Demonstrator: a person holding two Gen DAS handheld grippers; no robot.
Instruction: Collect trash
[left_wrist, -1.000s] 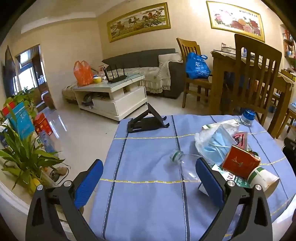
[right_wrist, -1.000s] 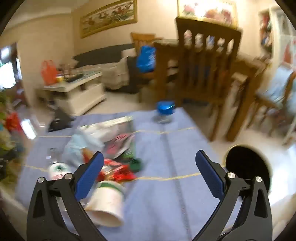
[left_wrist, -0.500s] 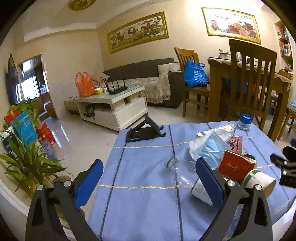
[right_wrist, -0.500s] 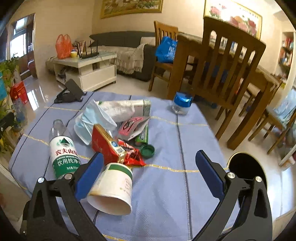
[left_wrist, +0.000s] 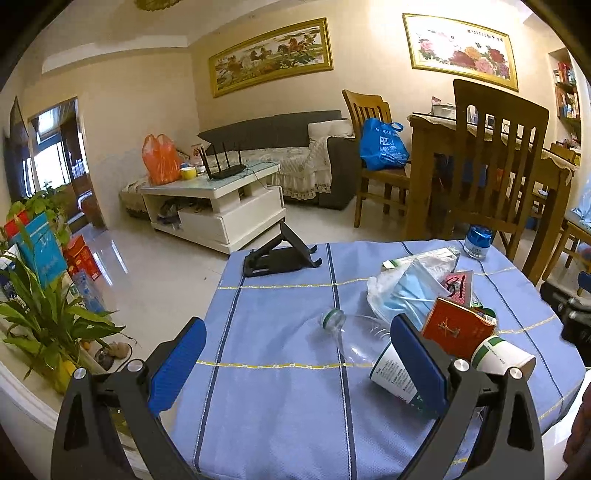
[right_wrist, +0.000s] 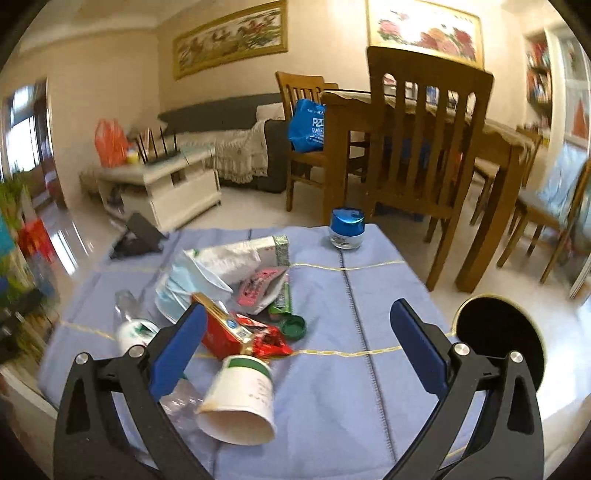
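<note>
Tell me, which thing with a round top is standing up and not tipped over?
The little glass jar with the shiny blue lid, at the far edge of the table. The paper cup and the plastic bottle both lie on their sides.

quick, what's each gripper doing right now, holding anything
Left gripper: open, holding nothing.
Right gripper: open, holding nothing.
</note>
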